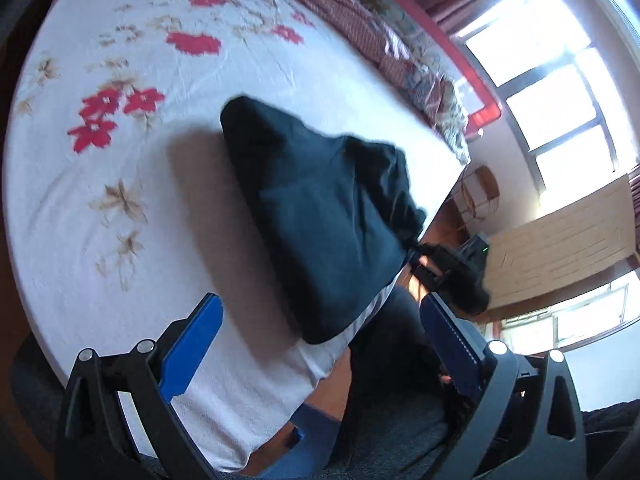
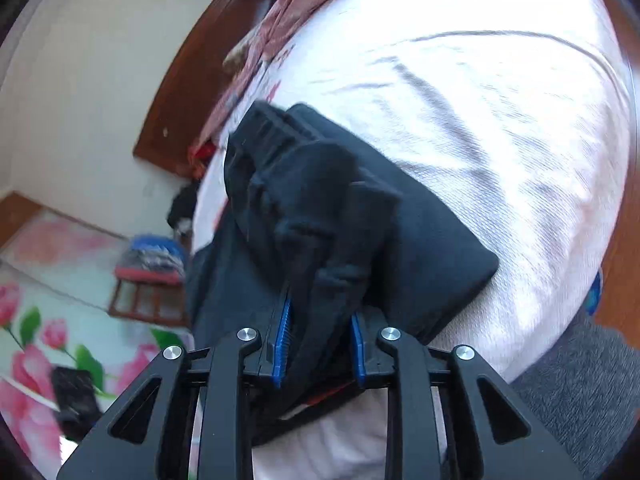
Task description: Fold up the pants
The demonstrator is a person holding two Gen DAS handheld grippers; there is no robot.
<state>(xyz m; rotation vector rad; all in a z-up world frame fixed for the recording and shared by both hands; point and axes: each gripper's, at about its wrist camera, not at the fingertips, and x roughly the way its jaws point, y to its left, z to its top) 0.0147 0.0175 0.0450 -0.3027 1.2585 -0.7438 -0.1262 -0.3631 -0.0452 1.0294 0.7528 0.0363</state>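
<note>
The left claw (image 1: pixel 320 340) is spread wide with nothing between its fingers; the pants (image 1: pixel 320 216) lie folded on the bed (image 1: pixel 100 240) just ahead of it. The right claw (image 2: pixel 320 344) pinches a bunched edge of the pants (image 2: pixel 340 208), the rest lying ahead.

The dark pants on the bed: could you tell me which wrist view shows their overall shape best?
The left wrist view: the dark pants lie there as one folded bundle on the floral sheet, outline unobstructed. The right wrist view shows them close up and partly hidden, with cloth bunched between the fingers of the right gripper.
</note>
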